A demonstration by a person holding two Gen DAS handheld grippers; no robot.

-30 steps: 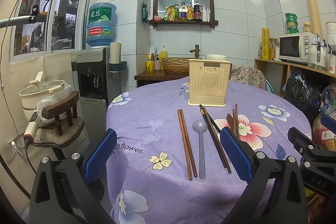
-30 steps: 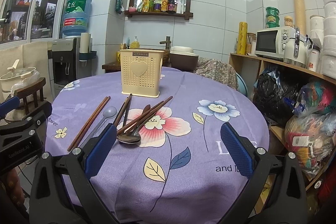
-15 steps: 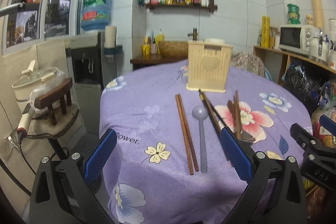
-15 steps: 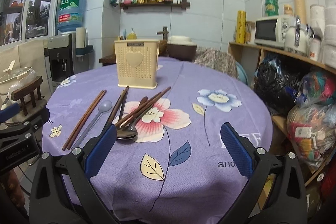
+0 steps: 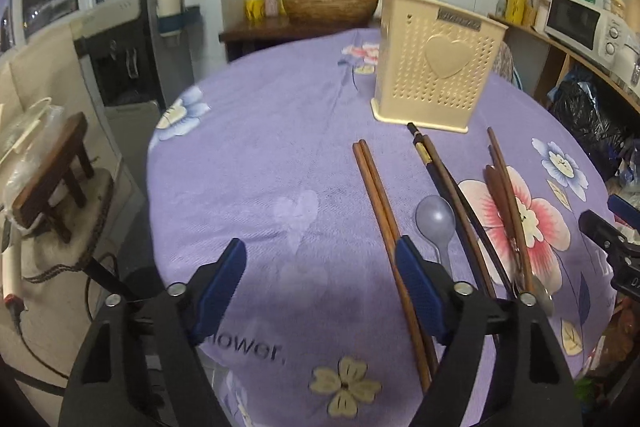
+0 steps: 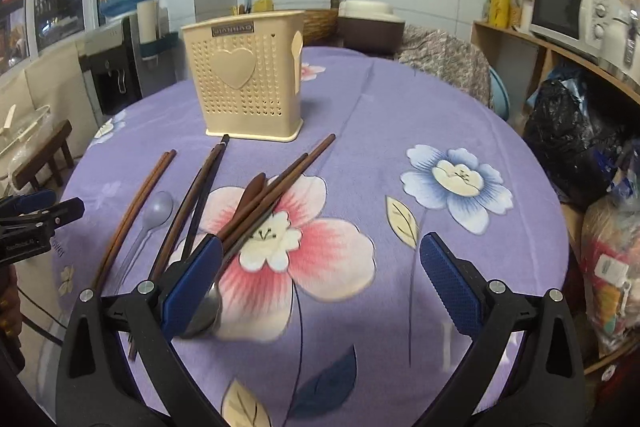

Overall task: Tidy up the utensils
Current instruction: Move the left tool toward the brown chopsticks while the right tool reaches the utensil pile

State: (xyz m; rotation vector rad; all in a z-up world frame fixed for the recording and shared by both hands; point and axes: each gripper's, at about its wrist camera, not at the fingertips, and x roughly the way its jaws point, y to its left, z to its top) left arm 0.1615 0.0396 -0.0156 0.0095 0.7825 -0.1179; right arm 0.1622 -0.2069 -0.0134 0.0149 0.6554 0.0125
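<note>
The left gripper (image 5: 320, 279) has its fingers spread wide and holds nothing; its right finger (image 5: 420, 287) lies over a brown chopstick pair (image 5: 380, 203) at lower centre. The right gripper (image 6: 320, 279) is equally wide and empty, its left finger (image 6: 192, 283) over the pile of chopsticks (image 6: 276, 187) and a metal spoon (image 6: 204, 315). One lilac spoon (image 5: 436, 219) lies mid-frame. One cream holder (image 6: 246, 75) stands upright on the worktop (image 6: 400, 107), upper centre.

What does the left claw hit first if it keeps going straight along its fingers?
Probably bare purple tablecloth. The left claw is open and the gap ahead holds nothing; the reddish chopstick pair runs just inside its right finger and might get brushed. Depth is unclear.
</note>
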